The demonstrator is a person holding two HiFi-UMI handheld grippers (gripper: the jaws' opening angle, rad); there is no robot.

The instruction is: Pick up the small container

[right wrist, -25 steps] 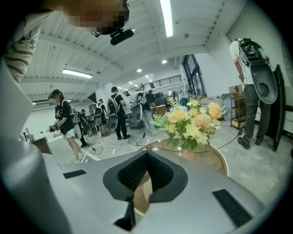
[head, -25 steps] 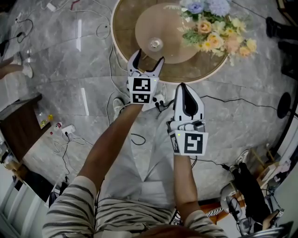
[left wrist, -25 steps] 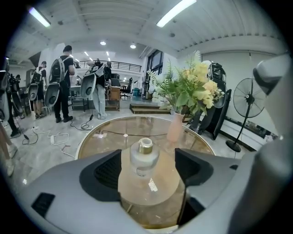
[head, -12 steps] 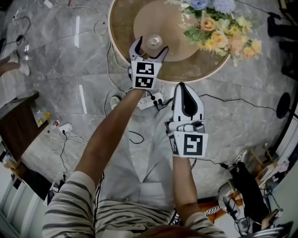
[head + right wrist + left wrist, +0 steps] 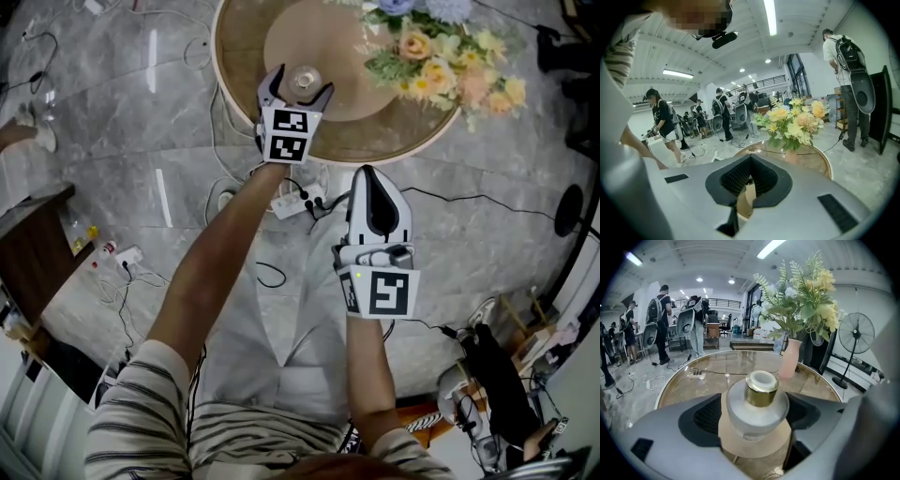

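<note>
Between the spread jaws of the left claw point(image 5: 300, 88), which have just been closing slightly, the small container point(image 5: 757, 405) stands upright on the round worktop point(image 5: 242, 56); the pads do not yet press it. Approach done; grasp and lift not yet done. Left arm reaches forward, angled downward. Right claw point(image 5: 370, 178), jaws together and empty, hangs short of the worktop.

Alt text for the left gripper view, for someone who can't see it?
A small frosted container with a gold collar stands between the left gripper's open jaws, which have just been closing slightly. Behind it on the round table stands a pink vase of flowers.
</note>
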